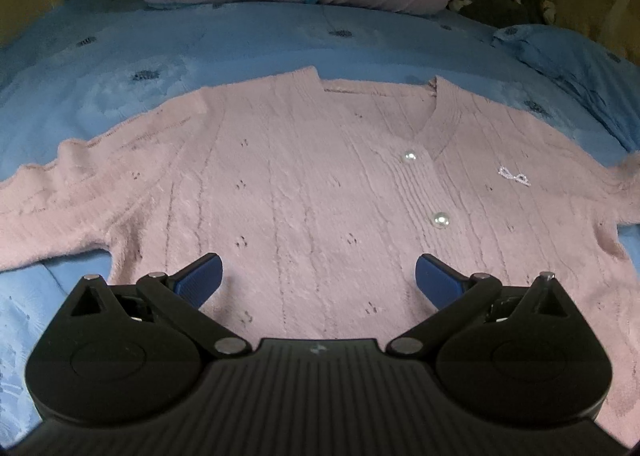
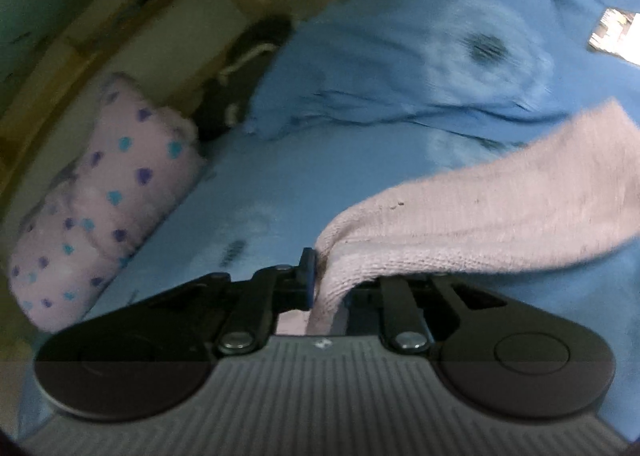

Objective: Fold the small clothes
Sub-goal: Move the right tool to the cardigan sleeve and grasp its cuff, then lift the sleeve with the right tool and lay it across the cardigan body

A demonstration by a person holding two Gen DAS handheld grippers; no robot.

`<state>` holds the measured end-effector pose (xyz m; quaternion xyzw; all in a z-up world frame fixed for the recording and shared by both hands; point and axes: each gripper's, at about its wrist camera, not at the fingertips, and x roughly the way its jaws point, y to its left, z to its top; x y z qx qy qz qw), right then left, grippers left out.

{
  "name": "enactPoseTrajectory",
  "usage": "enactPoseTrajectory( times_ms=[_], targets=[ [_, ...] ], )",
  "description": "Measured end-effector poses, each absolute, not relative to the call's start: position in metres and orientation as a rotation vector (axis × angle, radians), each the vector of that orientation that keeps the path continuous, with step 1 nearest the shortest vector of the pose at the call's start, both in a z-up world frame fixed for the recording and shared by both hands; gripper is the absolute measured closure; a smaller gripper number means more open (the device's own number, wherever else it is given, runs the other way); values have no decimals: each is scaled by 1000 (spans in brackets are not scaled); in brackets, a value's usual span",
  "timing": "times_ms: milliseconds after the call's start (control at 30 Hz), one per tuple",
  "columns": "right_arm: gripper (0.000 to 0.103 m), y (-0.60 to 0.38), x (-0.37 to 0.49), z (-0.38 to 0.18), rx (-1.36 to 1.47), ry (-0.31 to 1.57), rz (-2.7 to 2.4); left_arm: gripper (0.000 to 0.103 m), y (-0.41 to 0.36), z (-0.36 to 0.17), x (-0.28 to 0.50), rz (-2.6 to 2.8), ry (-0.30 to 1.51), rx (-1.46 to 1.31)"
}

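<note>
Because the pink knit cardigan (image 1: 320, 183), lying flat on the blue bed (image 1: 200, 43), is light, soft and limp, grip edges: right claw (image 2: 320, 280) pinches a sleeve (image 2: 480, 215) at 3 o'clock, left claw (image 1: 319, 280) gapes wide, empty.

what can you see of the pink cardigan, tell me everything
The pink cardigan is a fuzzy, cable-textured knit with a ribbed V-neck, two pearl buttons on the closed front, and a small sparkly bow on the chest. It lies face up, spread flat on the blue bedspread, sleeves out to both sides. The left tool hovers open over its lower body; the right tool is shut on one sleeve, lifting it.
</note>
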<state>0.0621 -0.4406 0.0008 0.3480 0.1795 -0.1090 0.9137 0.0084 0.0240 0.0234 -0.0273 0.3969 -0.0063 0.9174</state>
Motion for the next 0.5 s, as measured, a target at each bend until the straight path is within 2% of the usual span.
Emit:
enactPoseTrajectory(
  times_ms=[500],
  targets=[
    [88,-321,66,74,461,337,147,0,34,32,8,9,793,-70]
  ],
)
